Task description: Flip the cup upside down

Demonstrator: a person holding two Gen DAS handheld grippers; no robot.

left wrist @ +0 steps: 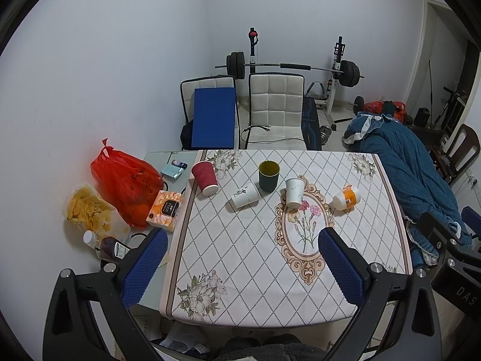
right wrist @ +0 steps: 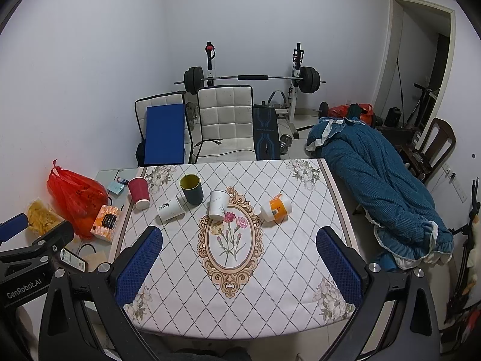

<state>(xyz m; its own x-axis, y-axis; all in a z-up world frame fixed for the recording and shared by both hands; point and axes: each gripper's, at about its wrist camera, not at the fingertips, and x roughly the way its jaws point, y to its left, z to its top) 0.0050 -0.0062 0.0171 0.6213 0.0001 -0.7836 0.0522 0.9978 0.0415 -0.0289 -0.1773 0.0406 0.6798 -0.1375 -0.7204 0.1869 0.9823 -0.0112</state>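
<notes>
Several cups stand on the patterned tablecloth (left wrist: 240, 255). A dark green cup (left wrist: 268, 176) with a yellow inside stands upright, mouth up; it also shows in the right wrist view (right wrist: 191, 189). A red ribbed cup (left wrist: 204, 178), a white printed cup (left wrist: 245, 195), a white flowered cup (left wrist: 293, 192) and an orange-and-white cup (left wrist: 346, 197) stand mouth down. My left gripper (left wrist: 240, 249) is open and empty, well short of the cups. My right gripper (right wrist: 239, 251) is open and empty above the near half of the table.
A red plastic bag (left wrist: 126, 185), a tissue box (left wrist: 164, 209), a bag of chips (left wrist: 85, 207) and a bottle (left wrist: 103, 243) crowd the table's left strip. Two white chairs (left wrist: 275, 105) stand behind the table. A blue quilt (left wrist: 415, 174) lies to the right.
</notes>
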